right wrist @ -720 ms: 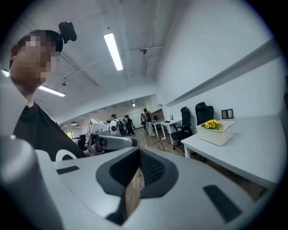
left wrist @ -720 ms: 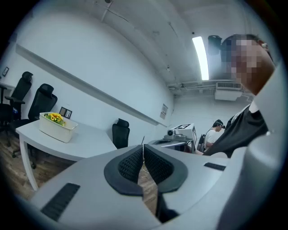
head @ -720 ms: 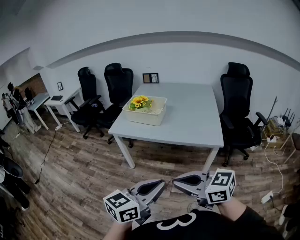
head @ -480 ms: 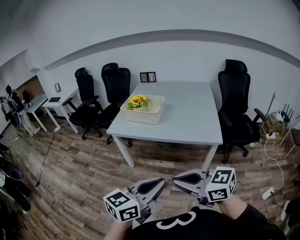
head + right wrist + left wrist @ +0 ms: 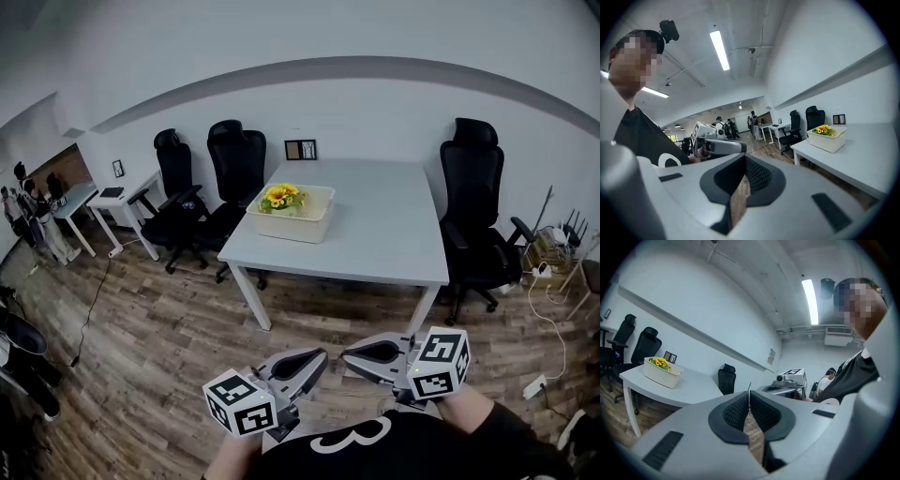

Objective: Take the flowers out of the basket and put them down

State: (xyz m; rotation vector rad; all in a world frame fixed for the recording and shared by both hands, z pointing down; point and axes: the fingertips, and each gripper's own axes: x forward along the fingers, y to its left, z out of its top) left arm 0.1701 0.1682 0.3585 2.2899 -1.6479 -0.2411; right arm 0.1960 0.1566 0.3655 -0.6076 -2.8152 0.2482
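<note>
A white basket stands on the left part of a white table, far ahead of me, with yellow flowers in it. Both grippers hang low in front of my chest, well short of the table, tips turned toward each other. The left gripper is shut with nothing in it, and so is the right gripper. In the left gripper view the left gripper has its pads together, and the basket with the flowers is far off. The right gripper view shows the right gripper shut and the basket at the right.
Black office chairs stand left of the table and right of it. A small picture frame sits at the table's far edge. White desks and people are at far left. Cables and a power strip lie on the wooden floor at right.
The view has swayed slightly, so the table and basket shift a little in the picture. Both grippers stay shut and low in front of me.
</note>
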